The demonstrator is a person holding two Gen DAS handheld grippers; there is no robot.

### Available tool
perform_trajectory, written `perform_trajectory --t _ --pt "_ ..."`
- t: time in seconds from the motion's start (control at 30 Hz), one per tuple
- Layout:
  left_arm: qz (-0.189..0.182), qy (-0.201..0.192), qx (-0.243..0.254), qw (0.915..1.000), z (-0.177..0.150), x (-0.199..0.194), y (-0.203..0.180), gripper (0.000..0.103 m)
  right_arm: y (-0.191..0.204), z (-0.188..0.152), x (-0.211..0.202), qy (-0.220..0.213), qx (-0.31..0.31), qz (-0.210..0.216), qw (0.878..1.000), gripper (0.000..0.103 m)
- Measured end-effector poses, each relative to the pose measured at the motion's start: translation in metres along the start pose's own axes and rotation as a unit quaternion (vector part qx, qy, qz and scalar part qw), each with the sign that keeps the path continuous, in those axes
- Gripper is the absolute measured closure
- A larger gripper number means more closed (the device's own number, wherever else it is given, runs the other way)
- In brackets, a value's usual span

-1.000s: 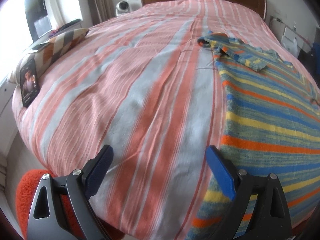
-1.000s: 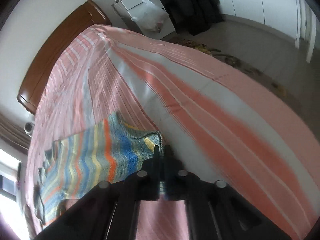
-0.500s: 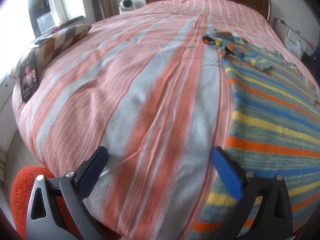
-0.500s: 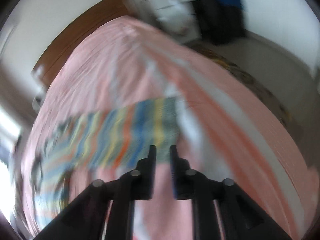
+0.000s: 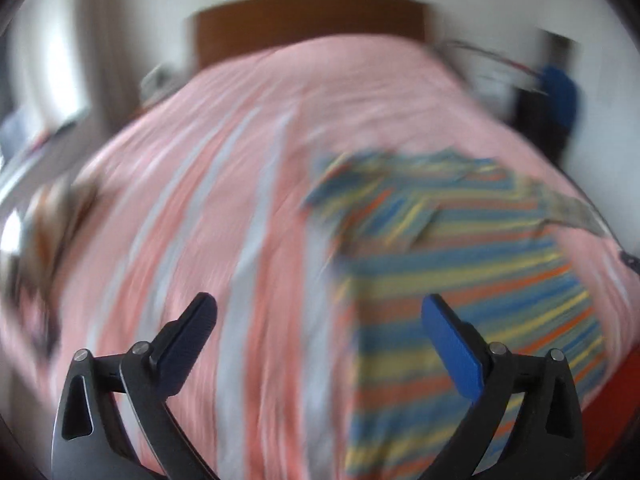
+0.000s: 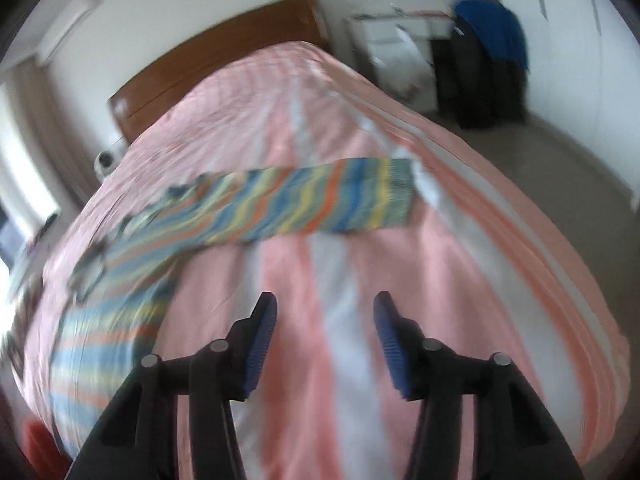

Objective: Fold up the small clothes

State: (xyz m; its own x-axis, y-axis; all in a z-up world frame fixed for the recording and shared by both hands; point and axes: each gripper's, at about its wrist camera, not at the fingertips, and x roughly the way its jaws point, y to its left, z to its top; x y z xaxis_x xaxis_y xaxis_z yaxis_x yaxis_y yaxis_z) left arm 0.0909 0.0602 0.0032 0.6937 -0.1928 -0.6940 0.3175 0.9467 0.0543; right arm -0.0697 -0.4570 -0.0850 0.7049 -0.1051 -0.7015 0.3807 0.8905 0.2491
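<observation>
left gripper — jaws spread wide, nothing between them, above the striped bedspread | right gripper — jaws partway apart, have just been opening, nothing between them, clear of the cloth | striped knit top — lies flat on the bed, one sleeve stretched out sideways | both views blurred

- Left wrist view is motion-blurred throughout: the striped sweater shows colours but no knit detail.
- Objects at nine o'clock on the bed smear beyond recognition.
- Right wrist view: the sweater's near part at eight o'clock is blurred and its collar end unclear.
</observation>
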Motion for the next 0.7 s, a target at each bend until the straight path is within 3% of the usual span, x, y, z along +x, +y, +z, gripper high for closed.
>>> perform_trajectory --t 0.07,0.17,0.33,0.4,0.43,0.47,0.6,0.7 --pt "-0.028 0.002 0.056 0.998 0.033 0.026 -0.021 0.001 0.015 -0.017 -0.008 -0.013 -0.018 -0.003 1.0 0.051" --pt "-0.045 0.023 0.116 0.992 0.055 0.08 -0.054 0.001 0.026 -0.039 -0.005 -0.017 -0.02 0.001 1.0 0.051" --pt "-0.052 0.08 0.172 0.9805 0.044 0.16 -0.091 0.004 0.029 -0.057 0.009 0.02 -0.026 0.007 0.999 0.051" --pt "-0.055 0.107 0.189 0.9746 0.032 0.176 -0.095 0.015 0.029 -0.061 0.01 0.023 -0.036 0.005 0.999 0.051" --pt "-0.06 0.129 0.195 0.9704 0.027 0.182 -0.09 0.022 0.029 -0.063 0.01 0.023 -0.036 0.006 0.999 0.051" --pt "-0.069 0.138 0.191 0.9693 0.024 0.183 -0.086 0.022 0.028 -0.062 0.01 0.021 -0.035 0.008 0.999 0.051" --pt "-0.082 0.149 0.165 0.9716 0.023 0.181 -0.067 0.028 0.027 -0.063 0.012 0.018 -0.028 0.012 0.999 0.05" --pt "-0.093 0.157 0.145 0.9724 0.022 0.187 -0.065 0.044 0.027 -0.063 0.014 0.016 -0.023 0.013 1.0 0.049"
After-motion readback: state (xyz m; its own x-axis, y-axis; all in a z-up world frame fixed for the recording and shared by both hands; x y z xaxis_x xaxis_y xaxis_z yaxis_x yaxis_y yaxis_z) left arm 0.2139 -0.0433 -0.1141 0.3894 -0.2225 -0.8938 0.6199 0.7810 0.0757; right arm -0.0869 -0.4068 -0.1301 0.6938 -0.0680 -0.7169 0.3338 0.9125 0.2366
